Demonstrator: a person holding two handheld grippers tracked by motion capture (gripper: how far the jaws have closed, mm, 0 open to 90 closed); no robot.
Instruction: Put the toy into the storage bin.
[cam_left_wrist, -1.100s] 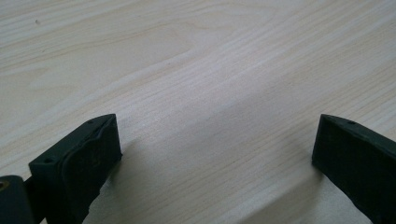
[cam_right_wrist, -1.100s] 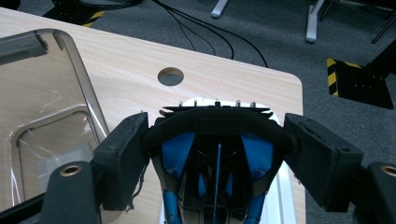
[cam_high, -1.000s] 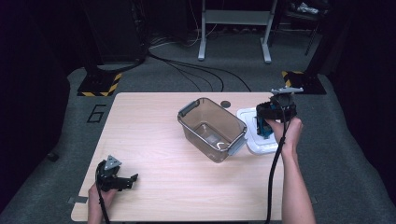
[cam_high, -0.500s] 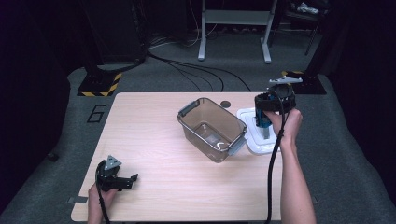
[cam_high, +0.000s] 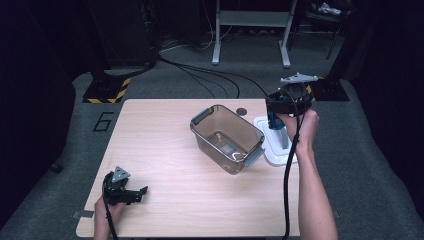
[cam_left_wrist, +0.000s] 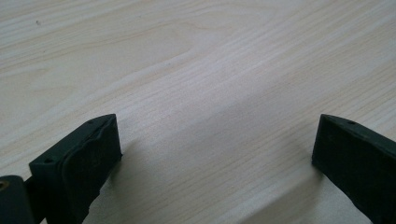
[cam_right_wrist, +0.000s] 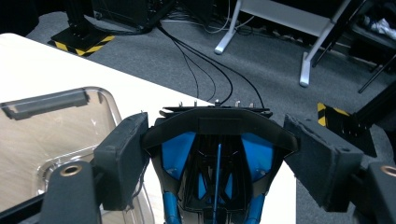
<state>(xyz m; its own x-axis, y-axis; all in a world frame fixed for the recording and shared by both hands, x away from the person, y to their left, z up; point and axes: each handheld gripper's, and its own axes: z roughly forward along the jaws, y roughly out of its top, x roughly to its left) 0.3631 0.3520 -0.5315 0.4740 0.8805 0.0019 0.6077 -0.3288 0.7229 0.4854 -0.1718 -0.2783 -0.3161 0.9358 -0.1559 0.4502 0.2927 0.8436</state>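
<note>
While lifting the blue-and-black tool (cam_right_wrist: 215, 163) beside the clear bin (cam_high: 227, 137), gripped tight with right gripper (cam_right_wrist: 219, 154); left gripper (cam_left_wrist: 212, 154) open, empty.

Blue-and-black tool (cam_right_wrist: 215, 170), white lid (cam_high: 274, 147)

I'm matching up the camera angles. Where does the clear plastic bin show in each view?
High view: clear plastic bin mid-table, left of the right gripper.
Right gripper view: bin at lower left, beside the jaws.
Left gripper view: not in it.
Shared landmark: the yellow-and-black striped base on the floor.
</note>
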